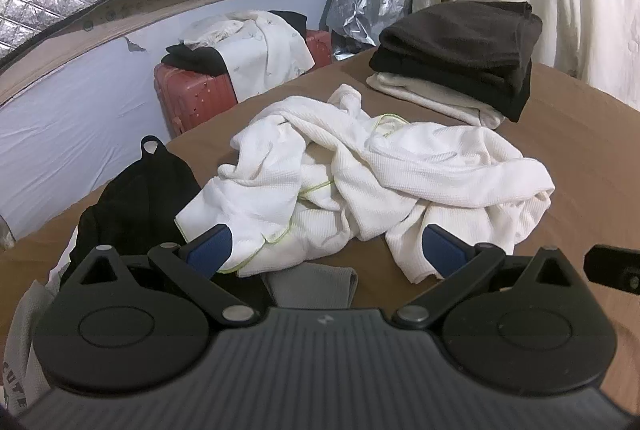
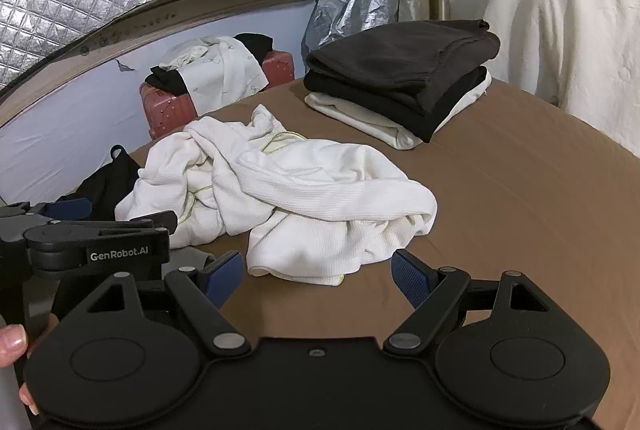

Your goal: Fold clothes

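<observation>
Beyond the crumpled white garment (image 1: 360,174) a folded stack (image 1: 460,58) is done; it and the black one (image 1: 132,198) beside remain, both grippers' jaws wide, empty.

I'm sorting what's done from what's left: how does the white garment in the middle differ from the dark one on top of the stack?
The white garment lies crumpled and spread out; the dark garment is folded flat into a neat block. The white one rests directly on the brown surface; the dark one sits atop other folded clothes. The white one has a waffle weave with yellow-green trim; the dark one looks plain. Neither is held by a tool.
</observation>
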### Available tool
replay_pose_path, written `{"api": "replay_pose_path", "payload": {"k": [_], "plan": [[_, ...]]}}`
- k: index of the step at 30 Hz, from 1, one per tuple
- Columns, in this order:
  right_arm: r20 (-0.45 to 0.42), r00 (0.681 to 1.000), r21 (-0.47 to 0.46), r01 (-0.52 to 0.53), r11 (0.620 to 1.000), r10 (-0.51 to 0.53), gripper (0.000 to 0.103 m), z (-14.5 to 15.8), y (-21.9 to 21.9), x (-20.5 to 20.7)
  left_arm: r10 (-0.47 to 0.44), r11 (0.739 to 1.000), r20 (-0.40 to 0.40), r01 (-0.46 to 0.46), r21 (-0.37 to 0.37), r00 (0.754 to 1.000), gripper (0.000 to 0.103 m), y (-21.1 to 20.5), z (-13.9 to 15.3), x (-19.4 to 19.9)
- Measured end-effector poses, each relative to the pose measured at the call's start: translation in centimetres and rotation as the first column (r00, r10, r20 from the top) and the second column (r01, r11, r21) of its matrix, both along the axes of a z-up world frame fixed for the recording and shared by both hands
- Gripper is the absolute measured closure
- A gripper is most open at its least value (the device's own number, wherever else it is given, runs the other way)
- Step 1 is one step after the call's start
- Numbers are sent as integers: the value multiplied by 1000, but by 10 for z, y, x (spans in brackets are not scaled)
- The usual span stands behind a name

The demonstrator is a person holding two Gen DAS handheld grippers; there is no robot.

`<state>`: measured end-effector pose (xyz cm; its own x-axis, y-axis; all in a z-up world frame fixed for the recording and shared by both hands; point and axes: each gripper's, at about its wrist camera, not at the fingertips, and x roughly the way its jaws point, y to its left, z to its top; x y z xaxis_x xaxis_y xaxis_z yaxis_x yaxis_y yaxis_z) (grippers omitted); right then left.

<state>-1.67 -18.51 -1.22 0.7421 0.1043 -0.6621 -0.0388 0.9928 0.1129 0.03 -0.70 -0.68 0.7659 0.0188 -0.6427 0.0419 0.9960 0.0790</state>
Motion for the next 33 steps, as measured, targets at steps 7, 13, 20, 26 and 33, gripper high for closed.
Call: {"api": "replay_pose_path", "payload": {"k": [7,13,20,26,33], "plan": [[-7,1000,30,9,1000,-9,18,-3,-8,2,-2,1000,-15,2,6,1000,0,1,-3,2],[-12,1000,37,14,999,-13,18,-5,-9,2,-13,1000,-36,13,17,999,0,0,-6,5],[-13,1000,37,4,999,-3,18,-3,-6,2,-32,999,-58,32,-6,998,0,-1,-11,6],[-11,1000,34,7,999,-6,18,-1,-7,1,-26,1000,-64,27,14,998,0,-2,-13,8],[-45,999,102,-4,995,9,18,-7,-15,5,-20,997,-94,26,68,995,0,-13,-29,19]]}}
